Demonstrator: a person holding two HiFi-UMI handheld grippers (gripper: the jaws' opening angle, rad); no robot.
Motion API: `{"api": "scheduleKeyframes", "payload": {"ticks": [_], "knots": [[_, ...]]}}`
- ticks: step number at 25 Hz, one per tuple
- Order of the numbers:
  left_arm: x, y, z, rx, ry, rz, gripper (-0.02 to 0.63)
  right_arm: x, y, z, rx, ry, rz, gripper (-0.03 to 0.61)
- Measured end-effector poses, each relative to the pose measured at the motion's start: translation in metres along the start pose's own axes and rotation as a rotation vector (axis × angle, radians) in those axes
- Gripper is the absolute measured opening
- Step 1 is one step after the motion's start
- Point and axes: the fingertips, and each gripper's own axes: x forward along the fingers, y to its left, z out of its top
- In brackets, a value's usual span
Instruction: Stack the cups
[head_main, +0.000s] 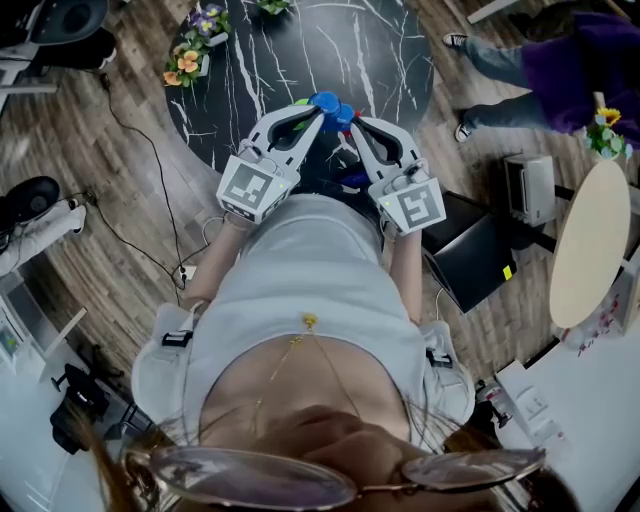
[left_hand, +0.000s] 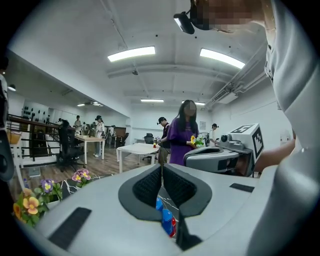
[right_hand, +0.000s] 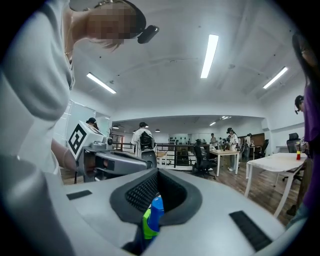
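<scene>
Cups: a cluster of blue cups (head_main: 326, 101), with a sliver of a green cup (head_main: 300, 102) at its left, stands on the dark marbled surface (head_main: 290, 50), close to its near edge
Cups to tools: the cluster sits right at the tips of the left tool (head_main: 316, 113) and the right tool (head_main: 356, 122), which close in on it from either side; whether a tip touches a cup cannot be told
Seen past the jaws: in the left gripper view, blue cups and a red cup (left_hand: 173, 227) show through the slot under the jaws; in the right gripper view, a blue cup shows over the green one
Left tool: jaws closed tip to tip, nothing between the pads
Right tool: jaws pressed together as well, holding nothing
Pose: both tools are held close before the person's chest, nearly level with a slight downward tilt and angled inward into a V, the marker cubes nearest the body and the forearms tucked along the torso
Elsewhere: flowers (head_main: 190, 52) stand at the surface's far left edge
</scene>
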Motion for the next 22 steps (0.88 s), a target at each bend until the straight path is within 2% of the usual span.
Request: {"api": "scheduleKeyframes", "payload": {"ticks": [22], "knots": [[0.0018,0.0018,-0.0047,0.010,0.024,-0.022,0.037,0.0016,0.0003,-0.0073,-0.010,0.048,0.011,0.015]]}}
